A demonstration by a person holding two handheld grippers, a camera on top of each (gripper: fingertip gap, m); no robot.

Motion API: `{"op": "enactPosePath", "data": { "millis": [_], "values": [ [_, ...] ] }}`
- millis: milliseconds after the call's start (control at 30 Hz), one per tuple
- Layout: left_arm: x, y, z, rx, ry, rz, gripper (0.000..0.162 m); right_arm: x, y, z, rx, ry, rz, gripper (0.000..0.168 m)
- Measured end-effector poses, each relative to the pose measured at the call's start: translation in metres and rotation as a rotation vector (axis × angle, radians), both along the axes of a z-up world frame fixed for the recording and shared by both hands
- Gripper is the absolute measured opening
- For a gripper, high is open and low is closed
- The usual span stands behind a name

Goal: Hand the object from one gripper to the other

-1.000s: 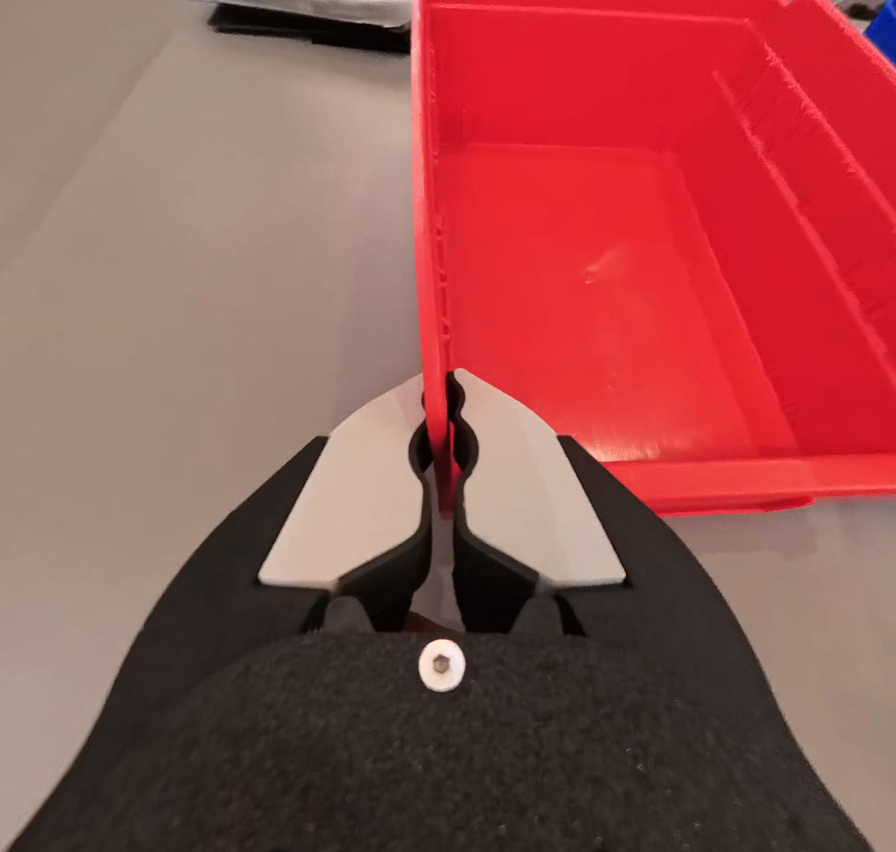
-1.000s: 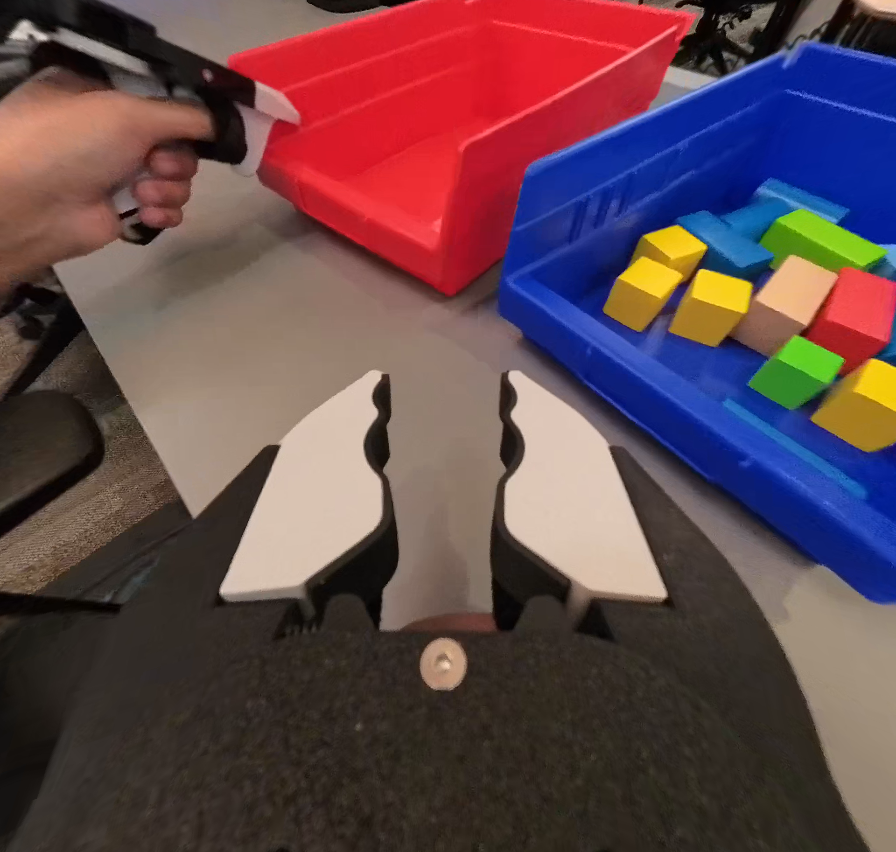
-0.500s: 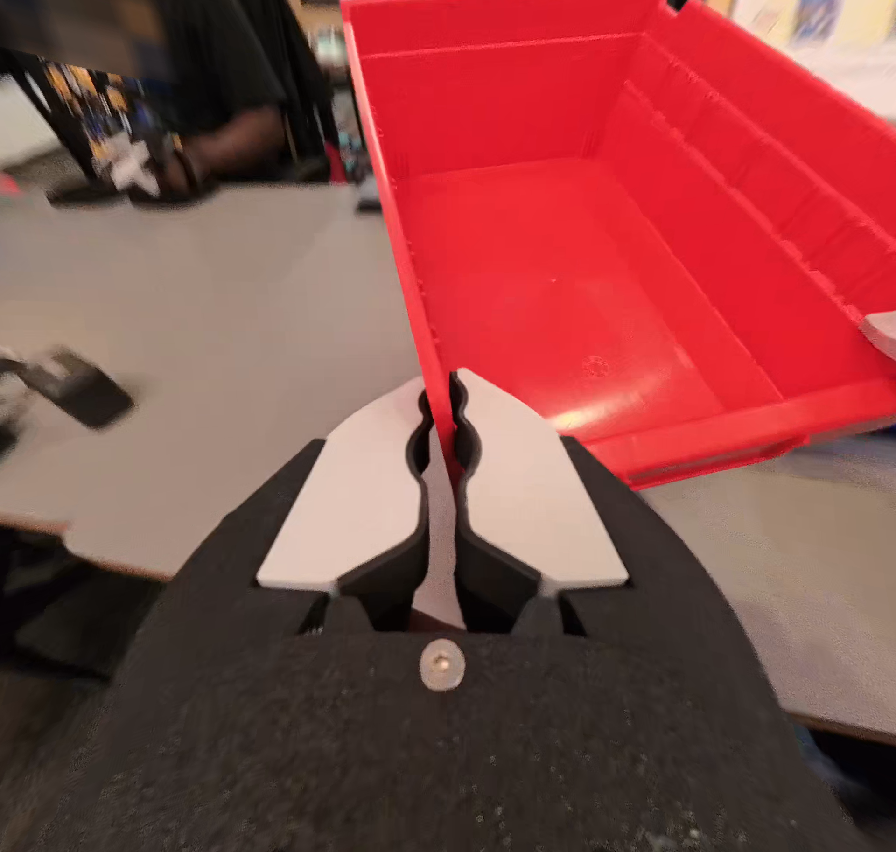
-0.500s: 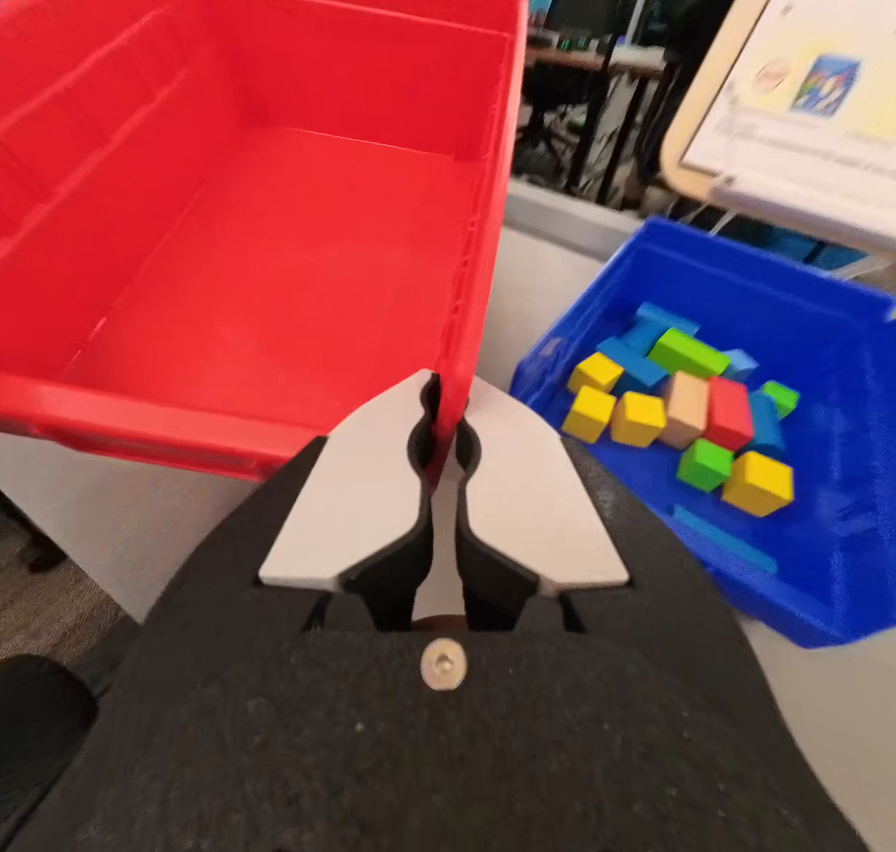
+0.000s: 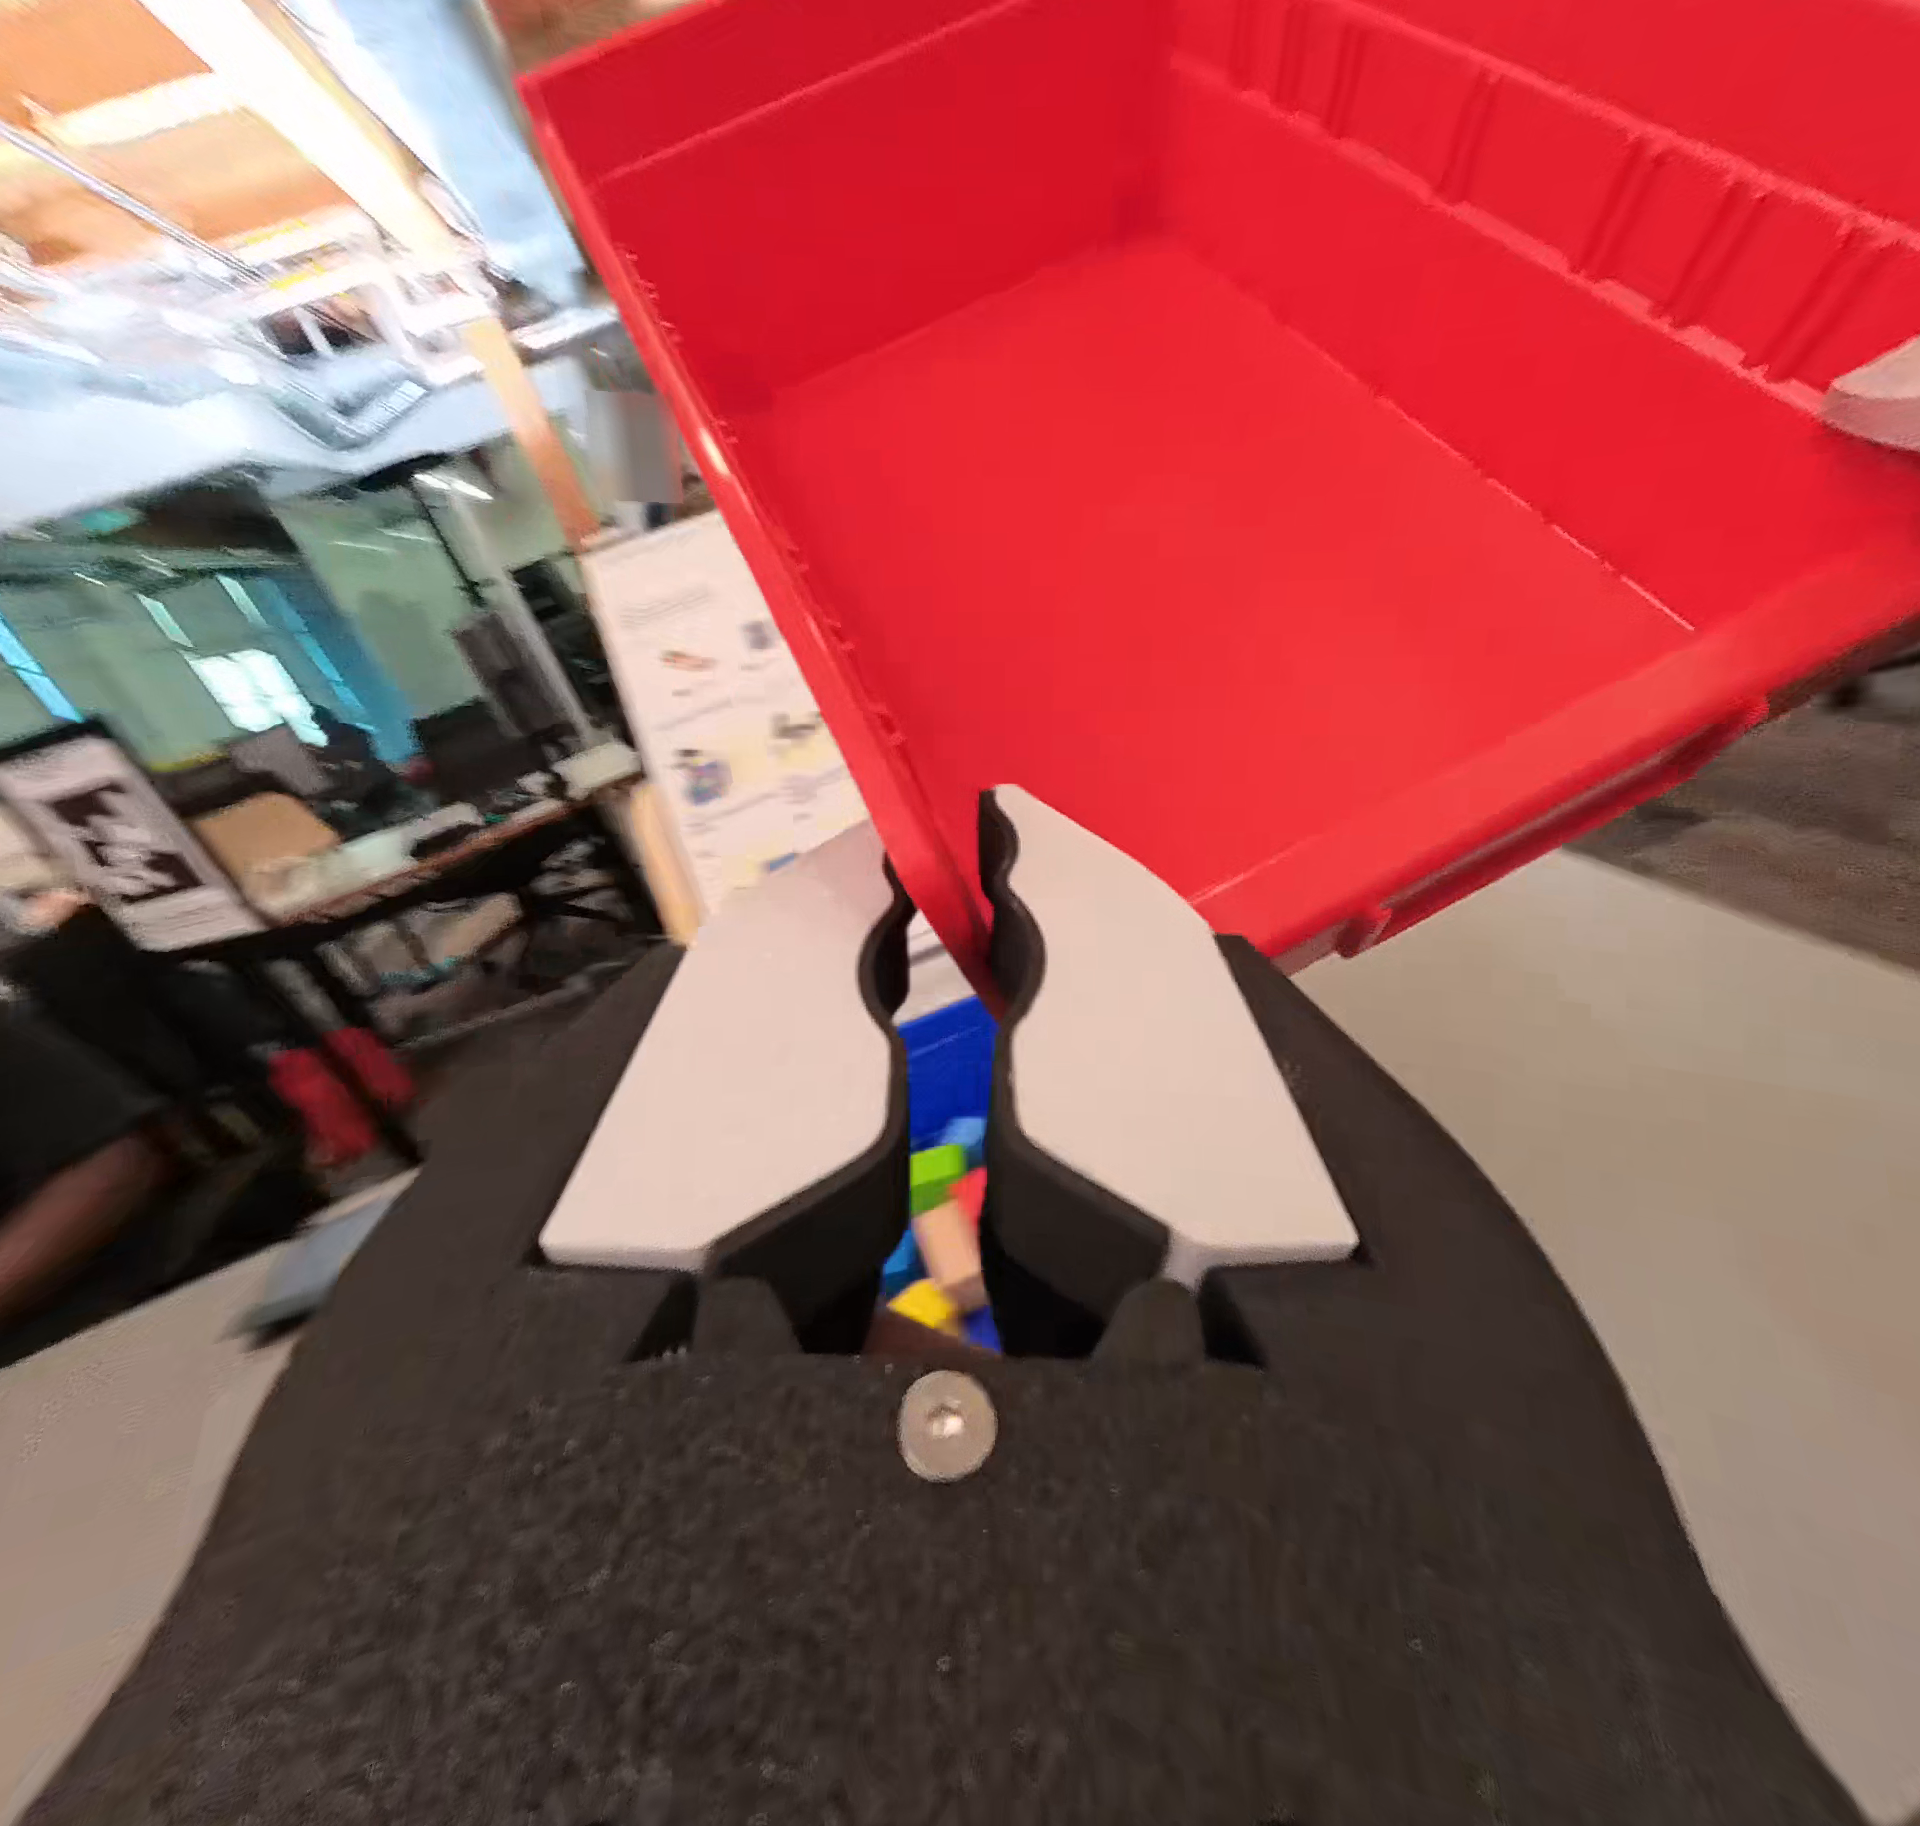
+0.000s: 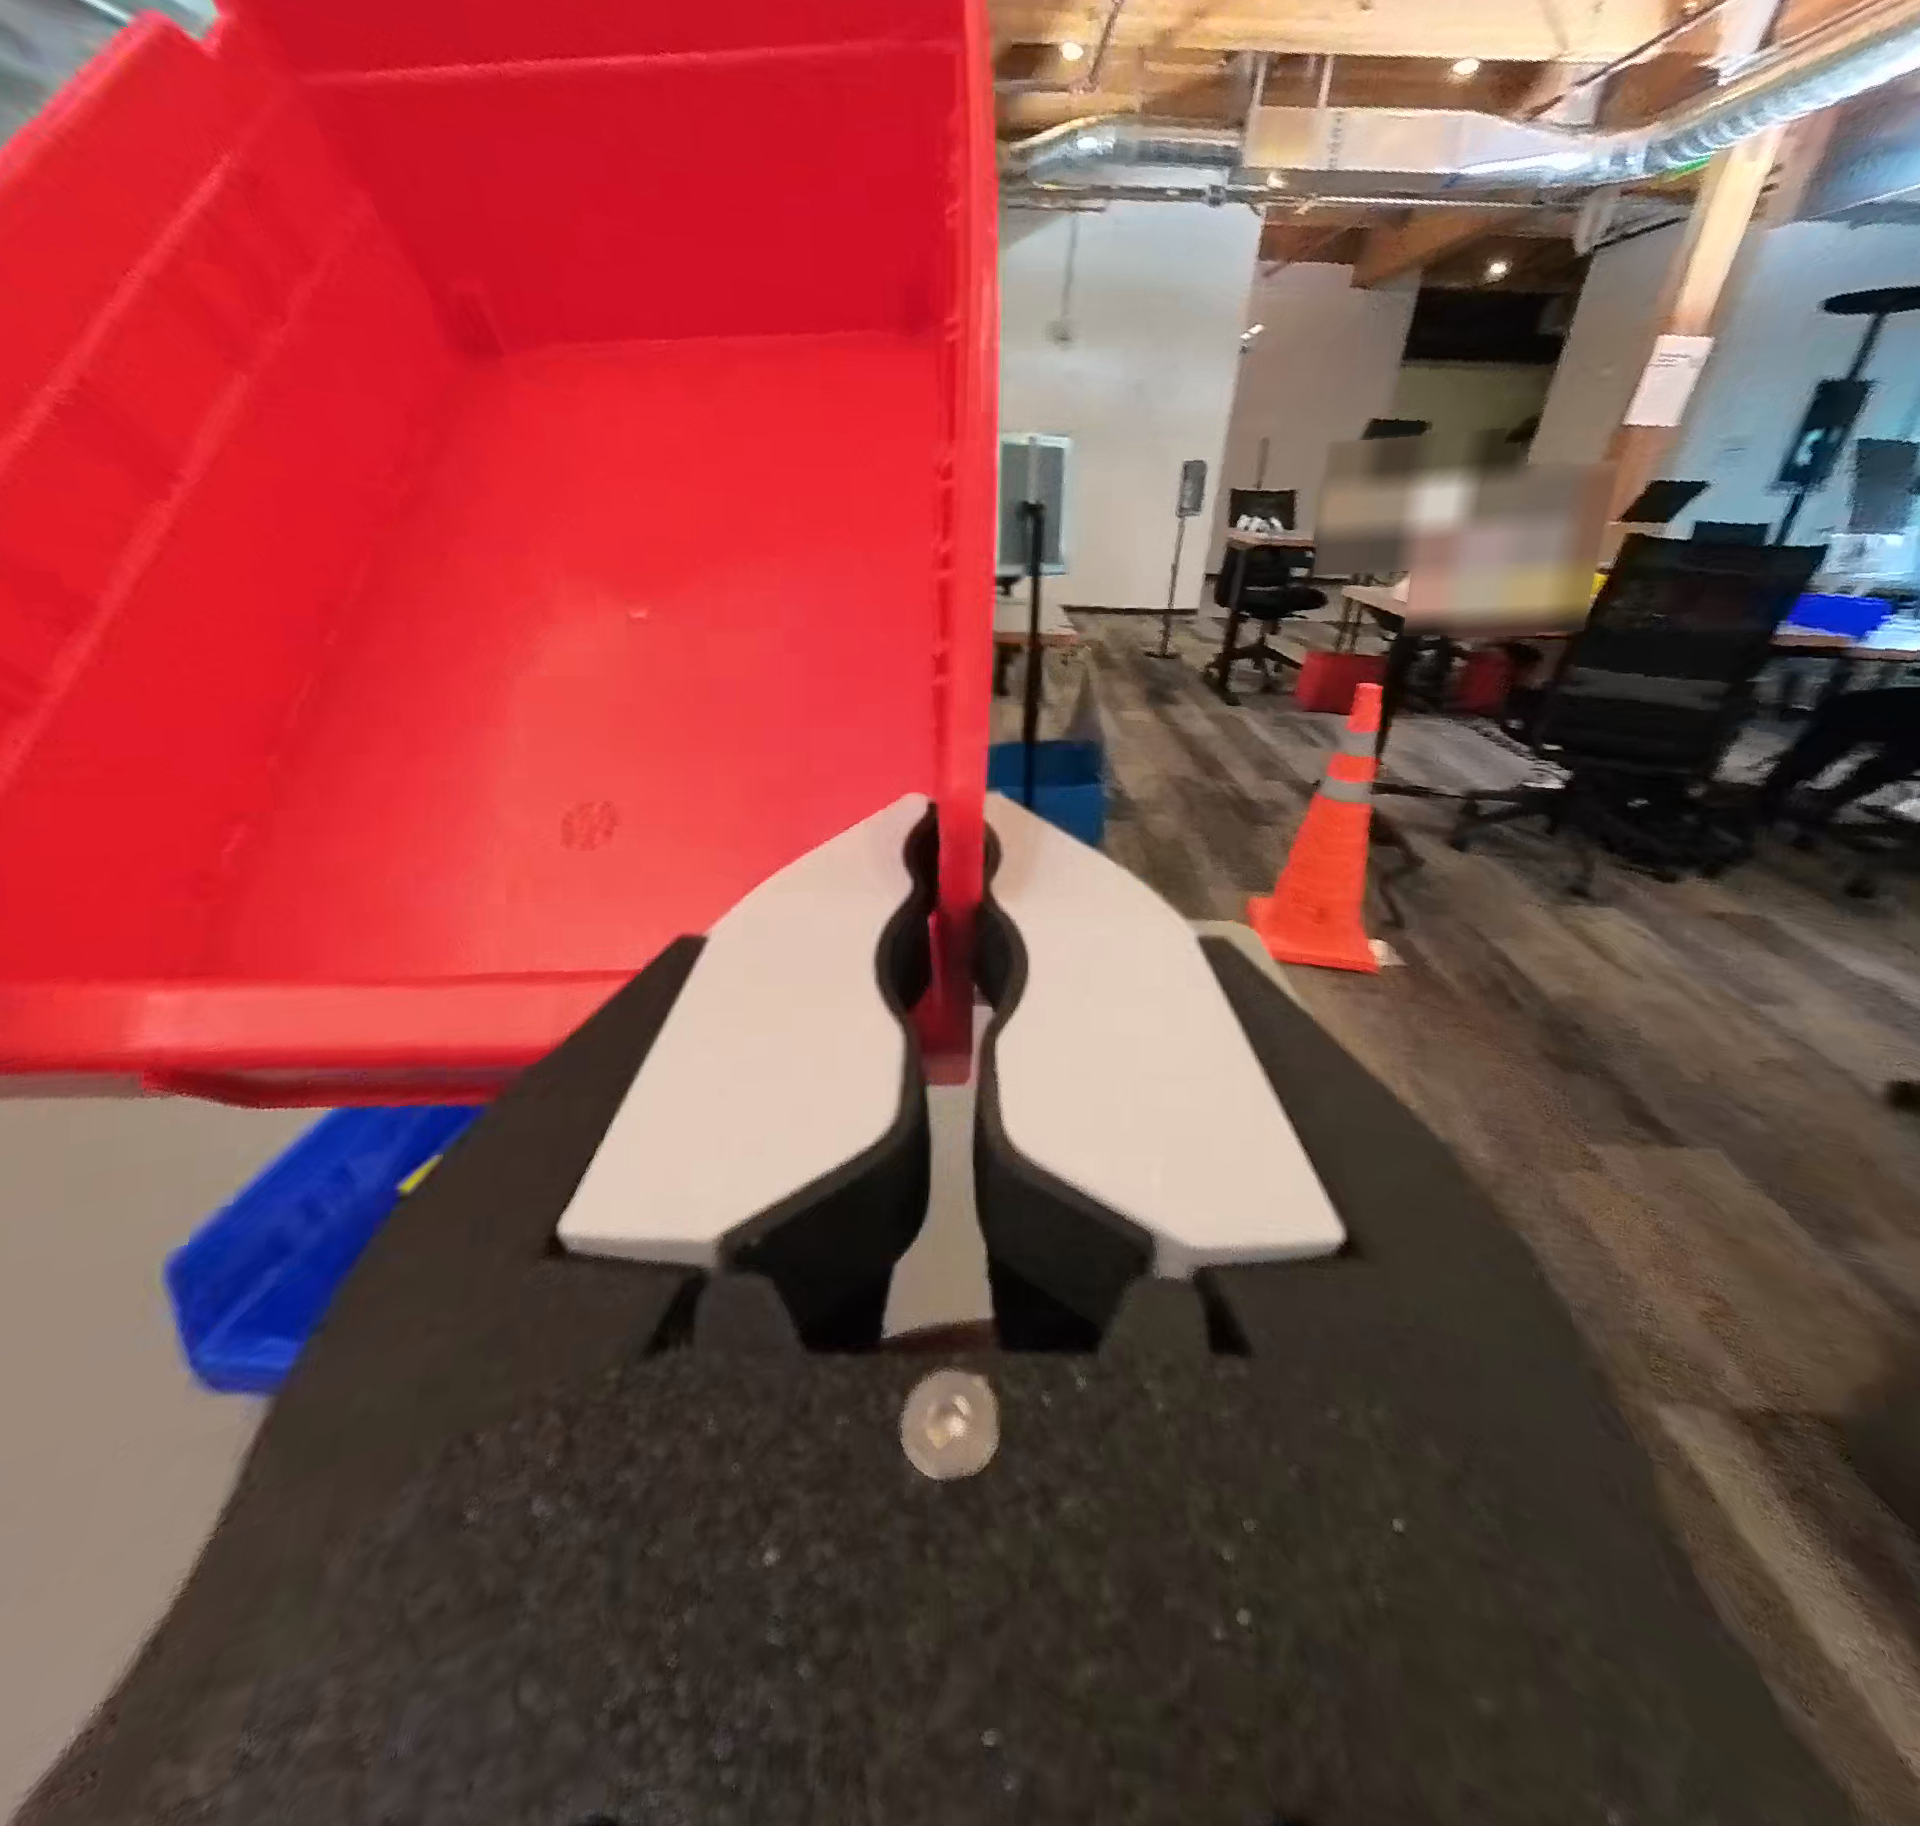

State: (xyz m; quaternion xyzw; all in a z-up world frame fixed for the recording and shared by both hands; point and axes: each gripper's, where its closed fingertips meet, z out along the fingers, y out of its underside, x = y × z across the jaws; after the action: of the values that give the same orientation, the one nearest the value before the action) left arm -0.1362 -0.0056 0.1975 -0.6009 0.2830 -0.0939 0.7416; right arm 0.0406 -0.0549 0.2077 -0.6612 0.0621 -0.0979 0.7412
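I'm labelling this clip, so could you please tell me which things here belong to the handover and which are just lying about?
Part of the job:
- red bin, lifted and tilted
- left gripper, shut on one side wall
- right gripper, shut on the opposite wall

Just lying about:
- blue bin with coloured blocks
- orange traffic cone
- office chairs

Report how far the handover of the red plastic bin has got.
Done: the red plastic bin is lifted and tilted above the grey table and the blue plastic bin of coloured blocks. In hand: the left gripper pinches one side wall while the right gripper pinches the opposite wall. Left: one gripper must let go; neither has yet.
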Motion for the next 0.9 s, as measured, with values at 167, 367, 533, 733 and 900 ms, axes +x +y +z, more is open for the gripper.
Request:
{"op": "enactPosePath", "data": {
  "millis": [167,367,533,733,900],
  "values": [
    [0.120,0.051,-0.082,-0.257,-0.051,-0.151,0.008,0.106,0.013,-0.054,-0.258,-0.098,-0.193,0.003],
    [0.204,0.101,-0.225,-0.421,0.036,-0.085,0.007,0.202,0.078,-0.215,-0.473,0.124,-0.141,0.003],
    [0.230,0.109,-0.311,-0.508,0.142,-0.064,0.007,0.230,0.089,-0.322,-0.548,0.194,-0.085,0.002],
    [0.232,0.110,-0.332,-0.535,0.133,-0.067,0.009,0.231,0.092,-0.351,-0.560,0.237,-0.084,0.003],
    [0.193,0.091,-0.301,-0.549,0.211,-0.202,0.036,0.227,0.086,-0.318,-0.500,0.121,-0.083,0.041]
  ]
}}
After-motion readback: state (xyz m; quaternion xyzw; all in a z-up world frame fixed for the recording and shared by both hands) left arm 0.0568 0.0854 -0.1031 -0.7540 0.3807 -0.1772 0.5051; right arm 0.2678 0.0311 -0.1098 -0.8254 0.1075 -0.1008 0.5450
